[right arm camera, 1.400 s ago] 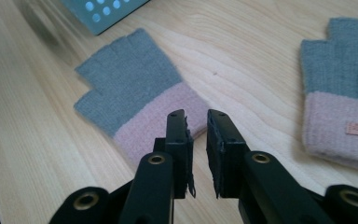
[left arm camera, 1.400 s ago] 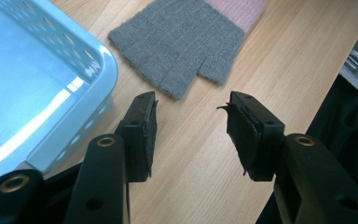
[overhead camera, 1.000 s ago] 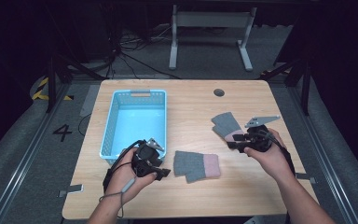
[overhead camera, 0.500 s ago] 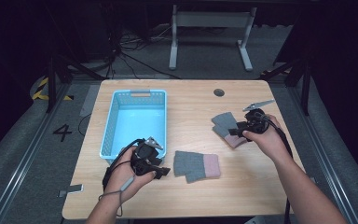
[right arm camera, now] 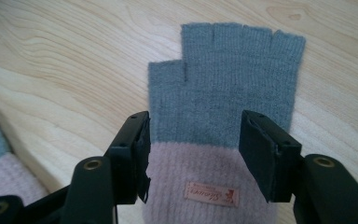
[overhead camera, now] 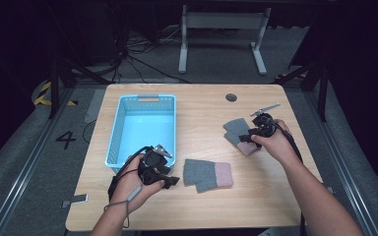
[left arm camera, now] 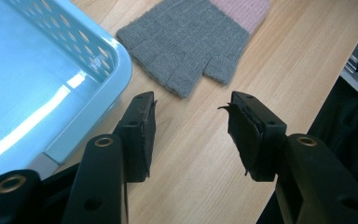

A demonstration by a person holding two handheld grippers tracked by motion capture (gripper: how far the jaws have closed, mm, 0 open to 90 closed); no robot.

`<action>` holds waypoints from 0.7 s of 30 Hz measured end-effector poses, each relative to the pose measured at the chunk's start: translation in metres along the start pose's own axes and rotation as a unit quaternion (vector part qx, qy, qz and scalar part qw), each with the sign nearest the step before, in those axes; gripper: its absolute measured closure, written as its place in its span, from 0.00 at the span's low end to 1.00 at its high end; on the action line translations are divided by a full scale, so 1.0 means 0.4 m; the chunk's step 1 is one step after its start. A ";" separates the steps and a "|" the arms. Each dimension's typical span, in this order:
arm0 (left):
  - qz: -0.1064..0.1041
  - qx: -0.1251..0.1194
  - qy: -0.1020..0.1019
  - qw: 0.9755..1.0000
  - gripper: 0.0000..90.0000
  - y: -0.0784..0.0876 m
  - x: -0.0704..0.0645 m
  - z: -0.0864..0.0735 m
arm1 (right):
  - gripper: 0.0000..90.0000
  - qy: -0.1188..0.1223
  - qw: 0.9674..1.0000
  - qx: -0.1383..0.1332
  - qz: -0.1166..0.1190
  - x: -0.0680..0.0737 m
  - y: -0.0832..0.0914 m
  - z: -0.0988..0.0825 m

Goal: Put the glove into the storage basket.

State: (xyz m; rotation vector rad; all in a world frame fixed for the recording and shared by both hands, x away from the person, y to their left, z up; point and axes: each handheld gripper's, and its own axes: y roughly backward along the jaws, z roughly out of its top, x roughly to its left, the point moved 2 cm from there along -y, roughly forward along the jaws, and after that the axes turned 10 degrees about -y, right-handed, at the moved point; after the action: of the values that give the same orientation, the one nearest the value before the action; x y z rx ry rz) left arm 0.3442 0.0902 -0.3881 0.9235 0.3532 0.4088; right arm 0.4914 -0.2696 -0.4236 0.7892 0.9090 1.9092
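Glove (right arm camera: 221,135), pink cuff, small label, writing unreadable

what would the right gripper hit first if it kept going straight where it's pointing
Probably the grey and pink glove lying flat just ahead of the right gripper, whose open jaws have just been opening astride its cuff; contact is unclear.

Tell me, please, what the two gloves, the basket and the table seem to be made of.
The gloves look like knitted wool or acrylic yarn, grey with pink cuffs: fine ribbed stitches, a soft matt surface, a small sewn label on one. The basket seems glossy light-blue plastic: it reflects light and has moulded holes. The table shows pale wood grain, perhaps laminate rather than solid wood.
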 end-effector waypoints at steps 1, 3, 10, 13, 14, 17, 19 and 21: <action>0.000 0.000 0.000 1.000 0.58 -0.001 0.000 0.000 | 0.49 0.000 1.000 0.002 -0.002 -0.001 -0.005 0.001; 0.000 0.000 0.000 1.000 0.58 -0.001 0.001 0.000 | 0.48 -0.006 1.000 0.007 -0.011 -0.007 -0.021 0.003; -0.001 -0.001 0.000 1.000 0.58 0.000 0.001 -0.001 | 0.48 -0.015 1.000 0.014 -0.024 -0.018 -0.055 0.012; 0.000 -0.002 0.000 1.000 0.58 0.001 0.000 -0.001 | 0.48 -0.014 0.999 0.015 -0.032 -0.022 -0.070 0.012; 0.000 -0.002 0.000 1.000 0.58 0.001 0.000 -0.002 | 0.48 -0.014 0.999 0.019 -0.035 -0.021 -0.076 0.012; 0.001 -0.003 0.001 1.000 0.58 0.002 0.000 -0.002 | 0.48 -0.011 0.999 0.022 -0.041 -0.018 -0.084 0.012; 0.001 -0.002 0.001 1.000 0.58 0.002 0.000 -0.002 | 0.47 -0.007 0.999 0.023 -0.044 -0.015 -0.087 0.013; 0.001 -0.001 -0.001 1.000 0.58 0.001 -0.001 -0.001 | 0.47 -0.007 0.999 0.021 -0.046 -0.015 -0.090 0.012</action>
State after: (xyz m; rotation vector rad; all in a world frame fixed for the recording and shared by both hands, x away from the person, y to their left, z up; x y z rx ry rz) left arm 0.3436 0.0907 -0.3880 0.9217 0.3500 0.4096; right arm 0.5130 -0.2602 -0.4517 0.7709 0.9636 1.8078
